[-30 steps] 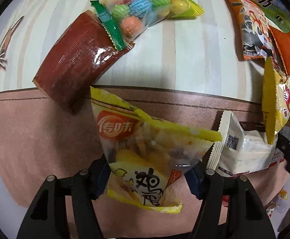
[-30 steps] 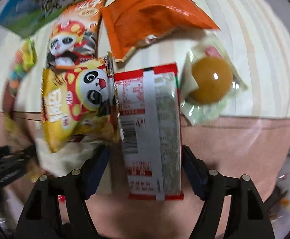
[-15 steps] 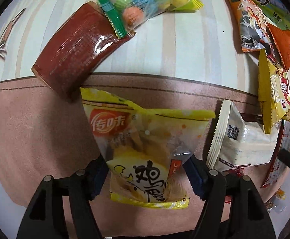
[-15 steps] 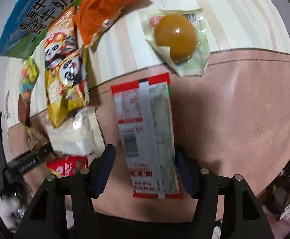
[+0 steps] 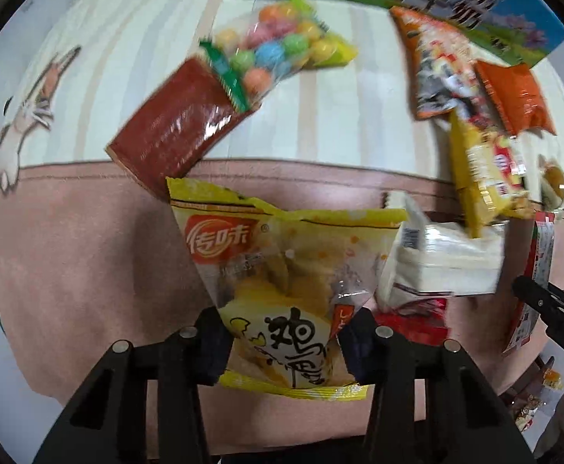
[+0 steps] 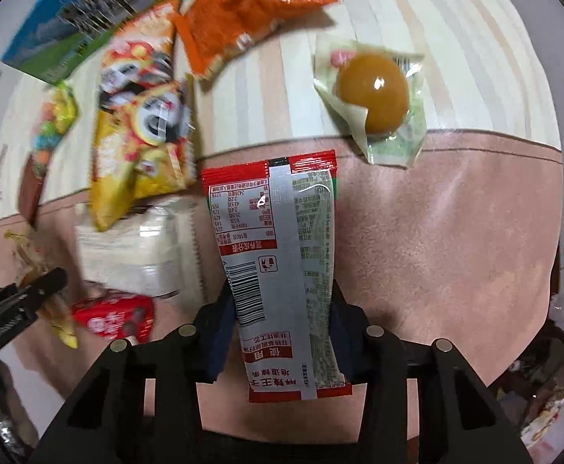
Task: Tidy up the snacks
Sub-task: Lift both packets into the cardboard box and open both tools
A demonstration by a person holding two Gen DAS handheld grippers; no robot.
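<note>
A striped cloth [image 5: 344,123] bears a candy bag [image 5: 282,54] and brown packet [image 5: 173,131].

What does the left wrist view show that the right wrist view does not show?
Only the left wrist view: the left claw shut on the yellow snack pack, and a cat drawing on the cloth. Only the right wrist view: the right claw shut on the red-edged silver packet. Both share: the colourful candy bag, the orange pack and the white pack.

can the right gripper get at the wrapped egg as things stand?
Probably not yet: the right gripper is shut on the red-and-silver packet. The wrapped egg lies uncovered ahead on the cloth, so the way looks free once that packet is set down.
</note>
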